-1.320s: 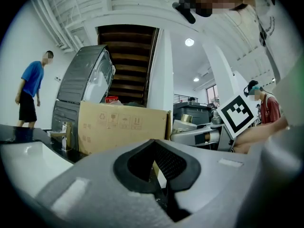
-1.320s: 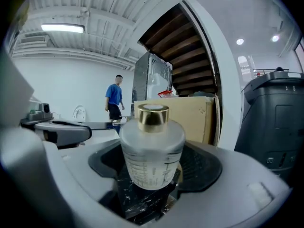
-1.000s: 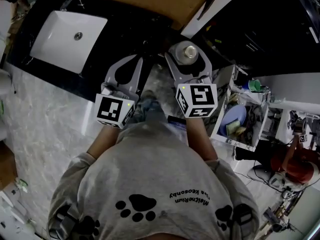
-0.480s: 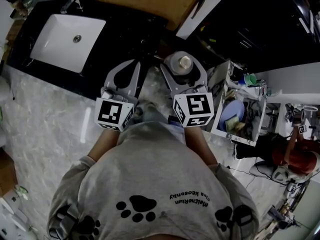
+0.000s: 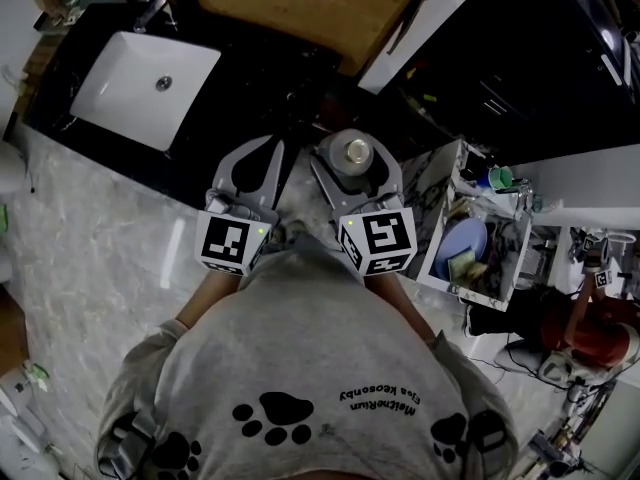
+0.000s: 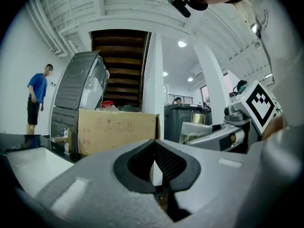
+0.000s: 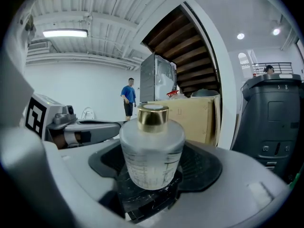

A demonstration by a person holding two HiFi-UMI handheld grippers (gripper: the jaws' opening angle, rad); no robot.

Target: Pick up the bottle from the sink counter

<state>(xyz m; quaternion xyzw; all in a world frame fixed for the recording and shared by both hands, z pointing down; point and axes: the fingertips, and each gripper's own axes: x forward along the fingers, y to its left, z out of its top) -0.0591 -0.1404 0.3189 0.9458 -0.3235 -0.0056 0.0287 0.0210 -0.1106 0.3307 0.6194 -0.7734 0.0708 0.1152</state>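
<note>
A frosted glass bottle (image 5: 355,154) with a gold cap (image 7: 152,117) sits between the jaws of my right gripper (image 5: 357,141), which is shut on its round body (image 7: 151,156). In the head view the bottle is at the near edge of the black sink counter (image 5: 250,73). A dark marbled surface shows right under the bottle in the right gripper view. My left gripper (image 5: 271,145) hovers just left of it, jaws closed tip to tip (image 6: 154,144) with nothing between them. The right gripper's arm and marker cube (image 6: 259,106) show at the right of the left gripper view.
A white basin (image 5: 148,76) is set in the counter at far left. A cardboard box (image 5: 300,3) stands behind the counter. A dish rack (image 5: 470,253) holding a blue plate is at right. A grey bin (image 7: 273,120) and a person in blue (image 7: 128,96) are farther off.
The right gripper with the bottle has drifted left and slightly back toward my body. The left gripper has barely moved.
</note>
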